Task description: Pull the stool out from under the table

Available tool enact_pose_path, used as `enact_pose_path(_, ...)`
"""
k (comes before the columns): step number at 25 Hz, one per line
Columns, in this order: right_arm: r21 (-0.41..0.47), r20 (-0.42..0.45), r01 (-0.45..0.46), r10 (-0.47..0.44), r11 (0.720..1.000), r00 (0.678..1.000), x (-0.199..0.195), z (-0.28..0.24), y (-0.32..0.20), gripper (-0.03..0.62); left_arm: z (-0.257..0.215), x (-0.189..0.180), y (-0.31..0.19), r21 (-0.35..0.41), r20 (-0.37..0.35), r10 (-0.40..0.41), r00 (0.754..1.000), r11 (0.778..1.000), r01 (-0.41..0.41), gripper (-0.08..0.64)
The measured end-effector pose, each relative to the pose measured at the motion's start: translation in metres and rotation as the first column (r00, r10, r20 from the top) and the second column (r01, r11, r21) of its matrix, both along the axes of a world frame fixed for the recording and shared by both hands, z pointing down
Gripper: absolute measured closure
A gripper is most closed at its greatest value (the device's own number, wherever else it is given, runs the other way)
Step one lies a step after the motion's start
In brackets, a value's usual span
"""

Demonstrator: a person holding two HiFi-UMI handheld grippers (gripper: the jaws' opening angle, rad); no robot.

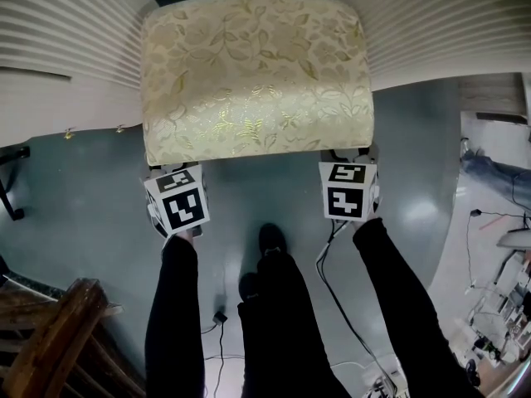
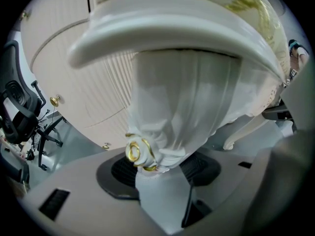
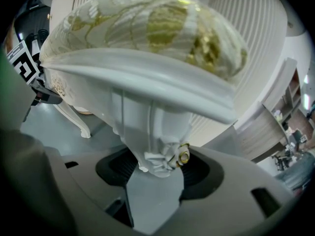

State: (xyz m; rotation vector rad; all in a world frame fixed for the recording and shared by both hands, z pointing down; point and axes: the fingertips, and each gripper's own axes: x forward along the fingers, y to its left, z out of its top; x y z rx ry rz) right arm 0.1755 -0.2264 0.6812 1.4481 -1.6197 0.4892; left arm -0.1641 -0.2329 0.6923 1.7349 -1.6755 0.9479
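Note:
The stool [image 1: 257,73] has a gold floral cushion and a white carved frame; its far end reaches under the white fluted table [image 1: 75,48]. My left gripper [image 1: 170,174] is at the stool's near left corner and my right gripper [image 1: 348,162] at the near right corner, both tucked under the seat's edge. In the left gripper view the gripper [image 2: 157,168] is shut on a white front leg [image 2: 172,107] with a gold ornament. The right gripper view shows the same: the gripper [image 3: 157,168] is shut on the other front leg [image 3: 147,127].
The person's legs and dark shoes [image 1: 270,239] stand just behind the stool on the grey floor. A wooden chair [image 1: 58,338] sits at the lower left, and cables [image 1: 340,305] trail across the floor. A black office chair [image 2: 19,112] stands by the table's left.

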Motion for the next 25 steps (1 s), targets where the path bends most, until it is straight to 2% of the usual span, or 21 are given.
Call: enact_pose_path(25,-0.050,-0.006,-0.022,0.022,0.999,1.000,0.0003,0.0019,0.0022,0.319,0.0023,-0.0002,0.0028,-0.045,0.009,0.006,1.000,0.999,-0.006,0.298)
